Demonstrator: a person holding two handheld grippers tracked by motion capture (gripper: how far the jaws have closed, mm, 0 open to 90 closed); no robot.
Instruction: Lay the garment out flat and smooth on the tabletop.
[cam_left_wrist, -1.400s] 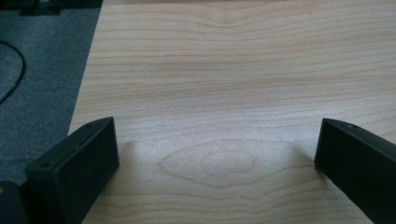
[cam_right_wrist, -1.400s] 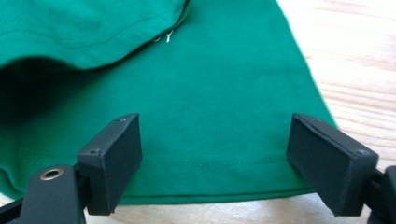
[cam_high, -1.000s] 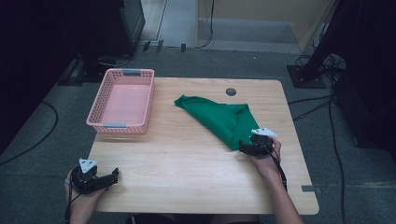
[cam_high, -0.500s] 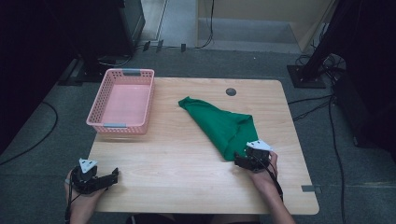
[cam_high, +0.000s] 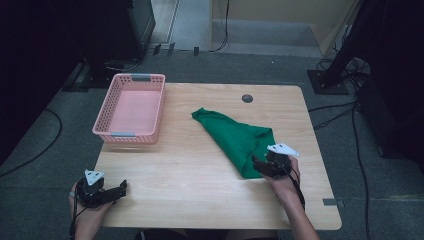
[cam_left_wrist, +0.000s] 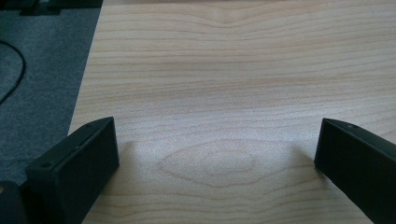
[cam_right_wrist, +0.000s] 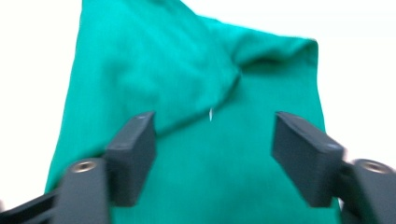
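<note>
A green cloth (cam_high: 235, 137) lies crumpled on the right half of the wooden table (cam_high: 190, 170), its near corner pointing at the person. My right gripper (cam_high: 260, 166) hovers over that near corner. In the right gripper view its jaws (cam_right_wrist: 212, 135) stand apart with the cloth (cam_right_wrist: 196, 70) spread beneath and between them; they have just been closing, and the pads do not press the fabric. My left gripper (cam_high: 117, 190) rests at the table's front left corner, open over bare wood (cam_left_wrist: 210, 70), with nothing between its fingers (cam_left_wrist: 84, 154).
A pink plastic basket (cam_high: 127, 134) stands empty at the back left of the table. A dark round grommet (cam_high: 247, 98) sits near the far edge. Cables and dark equipment stands surround the table on the floor.
My right gripper has shifted from the cloth's right edge toward its near corner, closer to the person, and its jaws have narrowed. The left gripper has stayed put.
</note>
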